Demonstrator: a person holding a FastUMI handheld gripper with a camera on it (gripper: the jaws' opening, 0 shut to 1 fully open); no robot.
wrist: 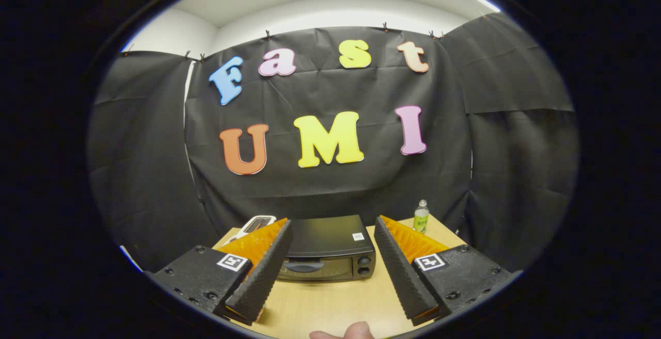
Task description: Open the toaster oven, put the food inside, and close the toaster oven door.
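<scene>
Toaster oven (328, 248) door-first toward spread, empty tool (330, 246) — widthwise.

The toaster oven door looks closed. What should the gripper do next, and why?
Probably move forward and down toward the door handle. The toaster oven sits shut on the table, beyond the open gripper, whose fingers hold nothing, so the door must open first.

The toaster oven (329, 248) sits on the table (330, 303) beyond the spread tongs (330, 261) — bottle (421, 216) behind it, rightward.
</scene>
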